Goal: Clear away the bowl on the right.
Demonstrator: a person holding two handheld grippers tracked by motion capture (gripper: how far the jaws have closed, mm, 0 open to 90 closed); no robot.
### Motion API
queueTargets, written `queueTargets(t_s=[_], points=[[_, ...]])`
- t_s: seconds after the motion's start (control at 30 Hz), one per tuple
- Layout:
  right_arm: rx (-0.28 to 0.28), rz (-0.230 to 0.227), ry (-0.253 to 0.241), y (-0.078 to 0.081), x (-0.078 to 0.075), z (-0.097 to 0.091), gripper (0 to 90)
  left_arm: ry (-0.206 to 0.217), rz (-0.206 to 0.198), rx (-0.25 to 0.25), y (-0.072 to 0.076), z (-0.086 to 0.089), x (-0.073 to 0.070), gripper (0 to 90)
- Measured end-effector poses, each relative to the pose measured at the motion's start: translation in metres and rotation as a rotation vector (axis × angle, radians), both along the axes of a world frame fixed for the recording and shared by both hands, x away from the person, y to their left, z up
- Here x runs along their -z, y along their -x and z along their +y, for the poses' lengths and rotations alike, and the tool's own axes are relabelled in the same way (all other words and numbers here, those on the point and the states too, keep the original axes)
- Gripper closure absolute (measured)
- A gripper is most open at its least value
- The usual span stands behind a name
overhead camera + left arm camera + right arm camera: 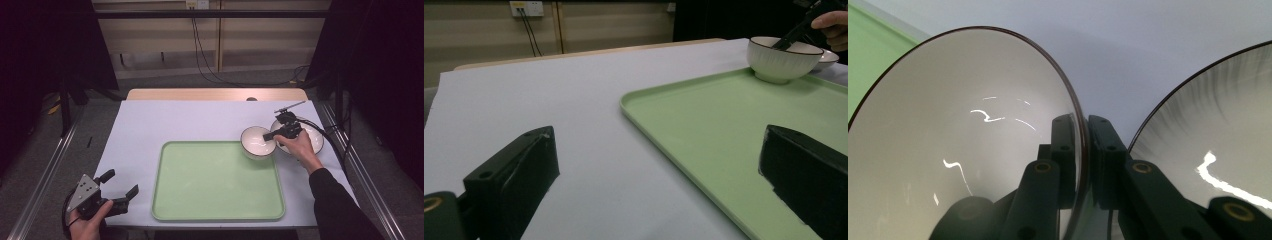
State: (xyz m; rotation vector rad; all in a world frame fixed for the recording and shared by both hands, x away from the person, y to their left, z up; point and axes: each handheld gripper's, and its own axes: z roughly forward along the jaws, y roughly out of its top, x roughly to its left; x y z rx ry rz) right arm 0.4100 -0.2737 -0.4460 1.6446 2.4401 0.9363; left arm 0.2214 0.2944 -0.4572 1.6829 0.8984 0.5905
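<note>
Pinching the rim of a white ceramic bowl with a dark edge line (257,142), the right gripper (274,135) reaches in from the right side of the table, one black jaw inside the bowl wall and the other outside it, pressed together on the thin rim as the right gripper view shows (1083,150). That bowl sits at the far right corner of a pale green rectangular plastic tray (200,200), its base resting on the tray's surface in the left gripper view (783,59). Just beside it, farther right and off the tray, stands a second white bowl with the same dark rim (315,135), close to the first but apart from it in the right gripper view (1218,125). The person's right hand (300,146) wraps the gripper body, a dark sleeve (340,205) running to the near edge. At the near left corner of the light grey table cover (150,125), the left gripper (120,186) hangs low in the left hand (87,225), its jaws spread wide with bare table and tray edge between them.
</note>
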Motion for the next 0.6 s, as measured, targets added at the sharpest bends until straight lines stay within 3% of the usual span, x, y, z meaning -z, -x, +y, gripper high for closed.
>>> queueTargets(t_s=[0.23,0.3,0.6], points=[[-0.002,-0.015,0.001,0.0016,0.0007,-0.0001,82.7,0.002,0.001,-0.003,0.0004,-0.0005,-0.0003,2.4],[-0.019,-0.047,-0.003,0.0018,0.0021,-0.0003,82.6,0.000,0.001,-0.006,0.0002,0.0000,-0.0001,2.4],[-0.024,-0.084,-0.014,0.0049,0.0024,-0.0005,78.0,0.005,0.000,-0.007,-0.0004,0.0002,0.0002,2.4]])
